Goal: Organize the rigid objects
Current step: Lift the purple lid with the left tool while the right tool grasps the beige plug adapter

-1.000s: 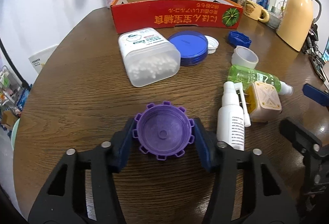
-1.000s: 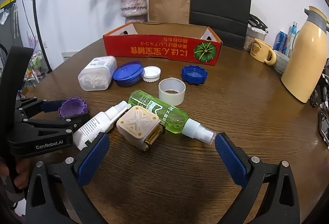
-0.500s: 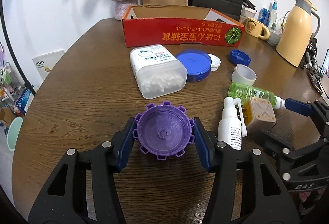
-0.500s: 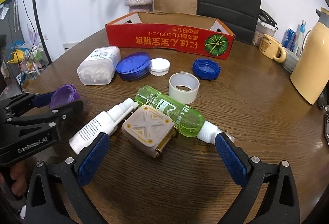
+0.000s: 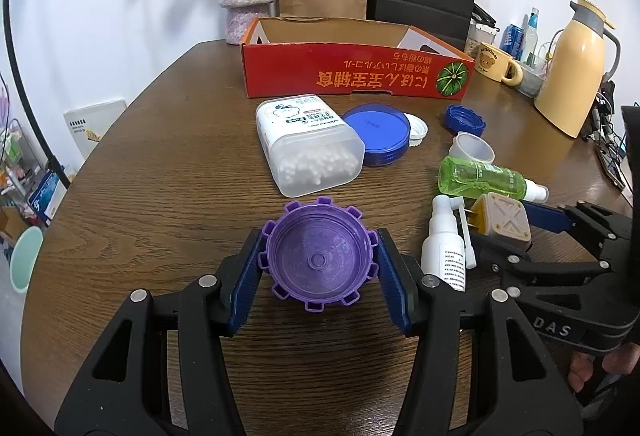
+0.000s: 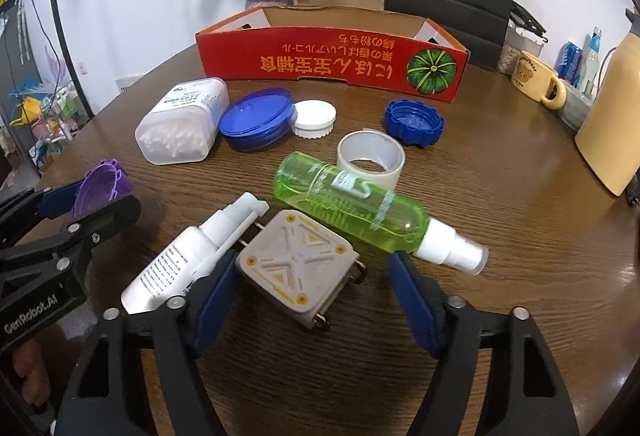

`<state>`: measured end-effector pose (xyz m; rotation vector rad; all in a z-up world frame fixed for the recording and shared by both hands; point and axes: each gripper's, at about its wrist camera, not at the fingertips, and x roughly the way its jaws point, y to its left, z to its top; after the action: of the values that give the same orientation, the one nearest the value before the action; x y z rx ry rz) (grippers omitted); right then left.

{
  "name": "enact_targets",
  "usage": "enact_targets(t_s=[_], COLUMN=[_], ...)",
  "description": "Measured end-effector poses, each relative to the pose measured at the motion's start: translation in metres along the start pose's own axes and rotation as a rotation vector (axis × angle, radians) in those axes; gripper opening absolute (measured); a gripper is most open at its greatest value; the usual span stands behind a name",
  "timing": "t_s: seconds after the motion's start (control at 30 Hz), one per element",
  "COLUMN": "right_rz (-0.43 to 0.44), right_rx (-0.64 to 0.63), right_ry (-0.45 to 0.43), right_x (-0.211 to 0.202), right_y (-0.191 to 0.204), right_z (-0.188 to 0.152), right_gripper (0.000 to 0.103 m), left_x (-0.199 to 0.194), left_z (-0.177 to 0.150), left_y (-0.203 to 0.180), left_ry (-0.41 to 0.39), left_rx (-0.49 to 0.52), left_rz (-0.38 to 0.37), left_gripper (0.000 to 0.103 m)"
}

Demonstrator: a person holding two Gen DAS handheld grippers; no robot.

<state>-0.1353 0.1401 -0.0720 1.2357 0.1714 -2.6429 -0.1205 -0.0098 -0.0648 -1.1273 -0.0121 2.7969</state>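
While left gripper (image 5: pixel 318 268) clamps purple cap (image 5: pixel 318 262), right gripper (image 6: pixel 310 300) closing around beige block (image 6: pixel 298 264), ungripped; two bottles

Dark wooden bench (image 6: pixel 500 195), round-edged. Along the far edge sits the red cardboard box (image 6: pixel 332 63). Nearer the middle: cotton swab box (image 6: pixel 180 119) on its side, blue lid (image 6: pixel 256 115), white cap (image 6: pixel 314 117), blue cap (image 6: pixel 414 121), tape roll (image 6: pixel 370 155), green spray bottle (image 6: pixel 360 207), white spray bottle (image 6: pixel 188 256), beige adapter (image 6: pixel 296 268). Toward the right edge, yellow mug (image 6: pixel 536 79) and thermos (image 6: pixel 612 119).
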Motion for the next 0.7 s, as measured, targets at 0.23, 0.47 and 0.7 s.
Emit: enact_targets(t_s=[0.23,0.47,0.7], right_rz=[0.031,0.030,0.035], right_rx=[0.008,-0.010,-0.015], right_ry=[0.009,-0.031,-0.073], right_x=[0.002,-0.011,-0.027], right_y=[-0.001,0.000,-0.005], right_z=[0.000,-0.004,-0.001], right_gripper=[0.065,0.065,0.065], left_x=[-0.001,-0.005,-0.018], left_z=[0.000,-0.001,0.004], left_y=[0.000,0.002,0.000], left_ry=[-0.007,-0.018,-0.046], left_rx=[-0.003,-0.010,-0.010], left_rz=[0.004,0.016,0.032], left_gripper=[0.050,0.050,0.050])
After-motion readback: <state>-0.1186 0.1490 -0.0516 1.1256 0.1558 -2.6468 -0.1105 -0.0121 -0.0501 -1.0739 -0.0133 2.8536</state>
